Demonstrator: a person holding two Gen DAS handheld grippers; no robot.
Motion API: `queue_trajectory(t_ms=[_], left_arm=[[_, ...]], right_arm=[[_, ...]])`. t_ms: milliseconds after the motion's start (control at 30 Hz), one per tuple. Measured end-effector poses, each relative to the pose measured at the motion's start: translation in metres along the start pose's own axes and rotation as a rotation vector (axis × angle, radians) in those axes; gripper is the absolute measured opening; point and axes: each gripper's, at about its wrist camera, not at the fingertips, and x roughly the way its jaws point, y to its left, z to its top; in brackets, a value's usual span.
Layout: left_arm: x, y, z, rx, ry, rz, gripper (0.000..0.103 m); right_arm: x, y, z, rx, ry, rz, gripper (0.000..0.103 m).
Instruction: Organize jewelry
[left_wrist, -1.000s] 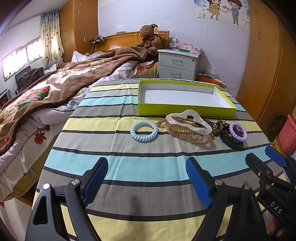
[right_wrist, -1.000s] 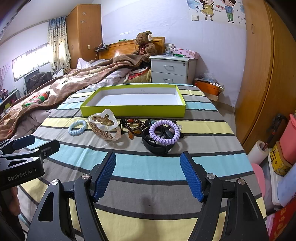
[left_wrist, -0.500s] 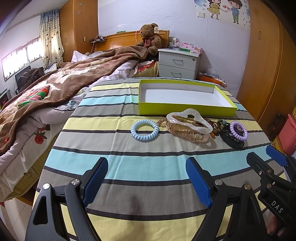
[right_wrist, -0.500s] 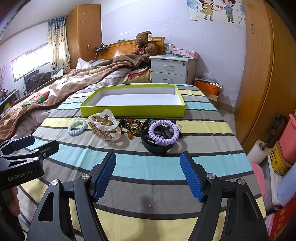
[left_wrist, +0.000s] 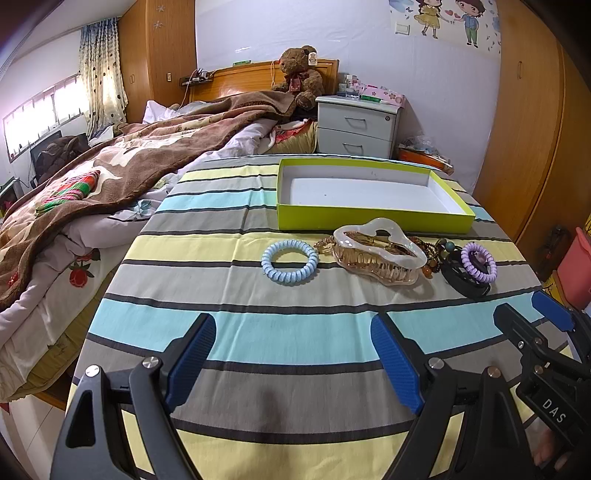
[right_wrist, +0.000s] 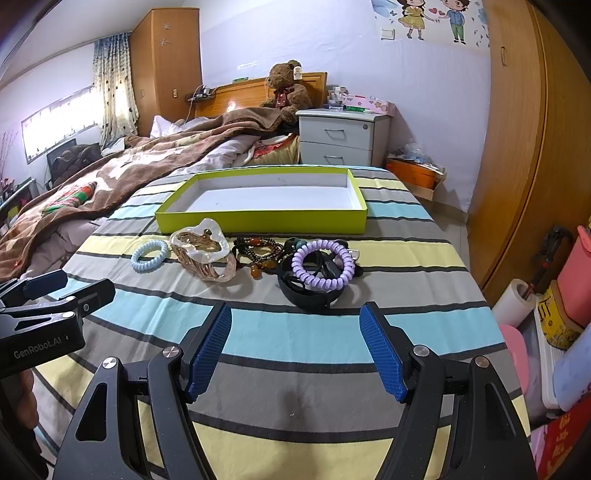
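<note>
An empty lime-green box (left_wrist: 373, 219) (right_wrist: 258, 221) sits on the striped table. In front of it lie a light blue coil hair tie (left_wrist: 290, 261) (right_wrist: 149, 255), a clear amber claw clip (left_wrist: 378, 251) (right_wrist: 203, 253), a brown bead bracelet (right_wrist: 258, 253), a black band (right_wrist: 308, 291) and a purple coil hair tie (left_wrist: 479, 262) (right_wrist: 323, 268) on top of it. My left gripper (left_wrist: 293, 363) is open and empty, short of the blue tie. My right gripper (right_wrist: 295, 350) is open and empty, short of the purple tie.
The striped tablecloth (left_wrist: 258, 332) covers the table. A bed with a brown blanket (left_wrist: 129, 162) lies to the left, a white nightstand (left_wrist: 356, 127) behind, a wooden wardrobe (right_wrist: 535, 147) to the right. Boxes and a paper roll (right_wrist: 517, 301) stand by the right edge.
Both grippers have edged slightly forward toward the jewelry; the objects have not moved.
</note>
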Motion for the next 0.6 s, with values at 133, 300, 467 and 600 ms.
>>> queue_trajectory(t_ms=[133,300,467,600], left_arm=[[0.003,0.003,0.001,-0.006,0.006,-0.015,0.087],[0.01,0.005,0.008,-0.027,0.025,-0.049,0.087],[0.019,0.003,0.022,-0.052,0.057,-0.12,0.087],[0.025,-0.009,0.035,-0.046,0.065,-0.167,0.087]], right_arm=[[0.002,-0.002,0.002,0.002,0.002,-0.005,0.072],[0.003,-0.01,0.007,0.01,0.002,-0.02,0.072],[0.006,-0.027,0.017,0.042,0.003,-0.058,0.072],[0.014,-0.039,0.024,0.057,0.017,-0.071,0.072]])
